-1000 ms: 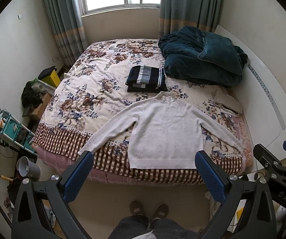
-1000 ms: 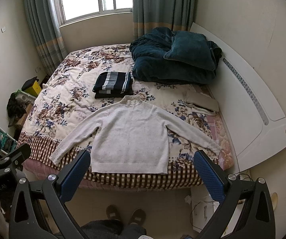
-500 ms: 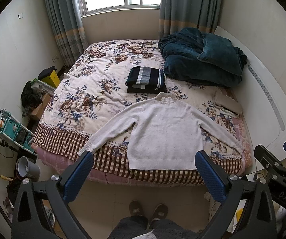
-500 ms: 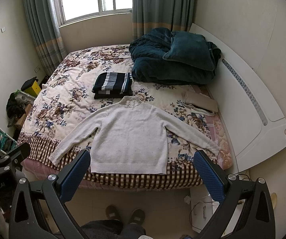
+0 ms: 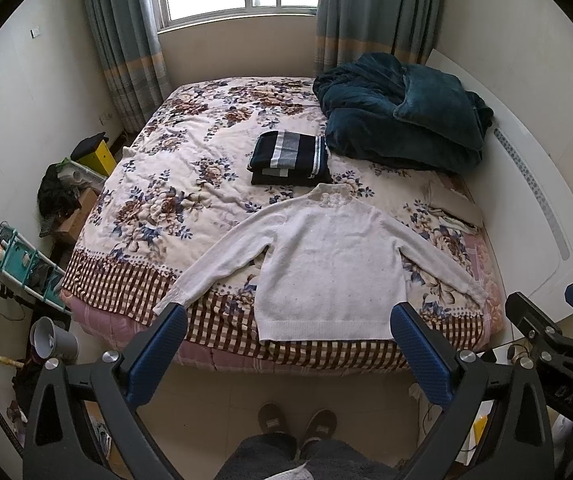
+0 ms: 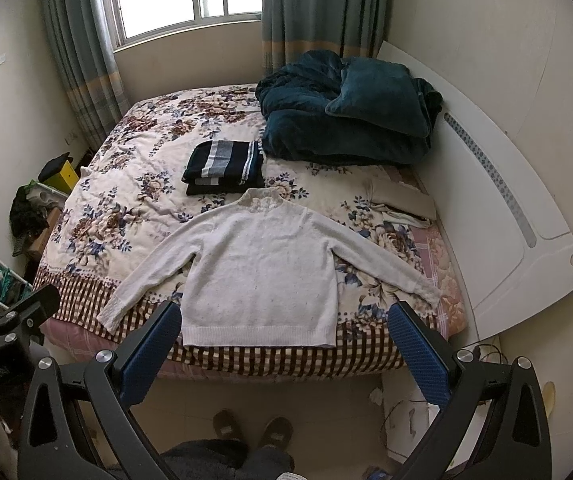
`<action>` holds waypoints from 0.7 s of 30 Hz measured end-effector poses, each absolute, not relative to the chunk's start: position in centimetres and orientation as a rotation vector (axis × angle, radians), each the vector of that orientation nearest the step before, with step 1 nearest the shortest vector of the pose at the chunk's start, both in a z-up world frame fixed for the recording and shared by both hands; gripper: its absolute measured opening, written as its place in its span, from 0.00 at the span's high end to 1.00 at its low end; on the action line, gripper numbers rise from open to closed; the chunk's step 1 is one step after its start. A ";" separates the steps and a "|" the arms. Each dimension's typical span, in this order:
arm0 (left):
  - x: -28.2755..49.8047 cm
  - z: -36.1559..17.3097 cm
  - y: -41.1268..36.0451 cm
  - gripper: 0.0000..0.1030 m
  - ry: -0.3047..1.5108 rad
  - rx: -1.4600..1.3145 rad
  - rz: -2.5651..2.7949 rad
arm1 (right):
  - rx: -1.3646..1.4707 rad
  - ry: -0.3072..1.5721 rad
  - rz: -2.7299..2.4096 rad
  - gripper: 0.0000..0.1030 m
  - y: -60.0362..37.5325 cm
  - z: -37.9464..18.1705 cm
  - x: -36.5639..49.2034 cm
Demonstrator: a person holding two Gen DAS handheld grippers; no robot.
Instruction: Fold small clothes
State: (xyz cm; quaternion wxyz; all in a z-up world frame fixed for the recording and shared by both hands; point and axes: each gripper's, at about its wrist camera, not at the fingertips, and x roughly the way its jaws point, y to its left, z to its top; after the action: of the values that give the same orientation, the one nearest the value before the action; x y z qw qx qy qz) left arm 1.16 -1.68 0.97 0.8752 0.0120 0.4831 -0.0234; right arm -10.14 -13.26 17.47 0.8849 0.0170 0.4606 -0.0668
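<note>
A white long-sleeved sweater point(image 5: 328, 264) point(image 6: 262, 268) lies flat on the floral bedspread point(image 5: 190, 184) point(image 6: 126, 200), sleeves spread, hem at the near bed edge. Behind its collar sits a folded navy striped garment point(image 5: 288, 156) point(image 6: 224, 166). A folded cream garment point(image 5: 452, 204) point(image 6: 402, 200) rests at the right side of the bed. My left gripper point(image 5: 288, 354) is open, held above the floor short of the bed, with nothing between its blue pads. My right gripper point(image 6: 284, 350) is likewise open and holds nothing, also off the bed. Each gripper's frame shows at the edge of the other's view.
A dark teal blanket point(image 5: 402, 120) point(image 6: 346, 116) is heaped at the bed's far right by the white headboard point(image 5: 534, 200) point(image 6: 506, 200). Clutter, a teal rack point(image 5: 18, 260) and a grey bucket point(image 5: 52, 342) fill the floor at left. The person's slippers point(image 5: 296, 420) stand before the bed.
Both views have drifted very slightly; the sweater and the other garments lie as before, and both grippers stay open.
</note>
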 end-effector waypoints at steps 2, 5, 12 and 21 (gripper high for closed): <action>1.8 0.8 -1.6 0.00 0.998 0.032 -0.045 | 0.048 0.966 -0.154 0.00 -13.7 17.0 -9.7; 3.7 -0.4 -1.2 0.00 0.966 0.059 -0.032 | 0.070 0.980 -0.216 0.00 -13.6 14.6 -8.2; 10.7 -6.4 -1.9 0.00 0.949 0.117 -0.025 | 0.222 1.003 -0.416 0.00 -19.8 6.5 -3.4; 19.9 -18.6 -8.0 0.00 1.103 0.201 -0.004 | 0.553 1.116 -0.670 0.00 -37.7 -11.1 3.0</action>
State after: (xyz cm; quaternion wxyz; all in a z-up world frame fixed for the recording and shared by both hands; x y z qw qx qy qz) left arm 19.90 -7.96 -18.64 0.8470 0.0953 0.5230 -0.0021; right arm 3.00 -37.73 -11.09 0.7602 0.2539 0.5127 -0.3078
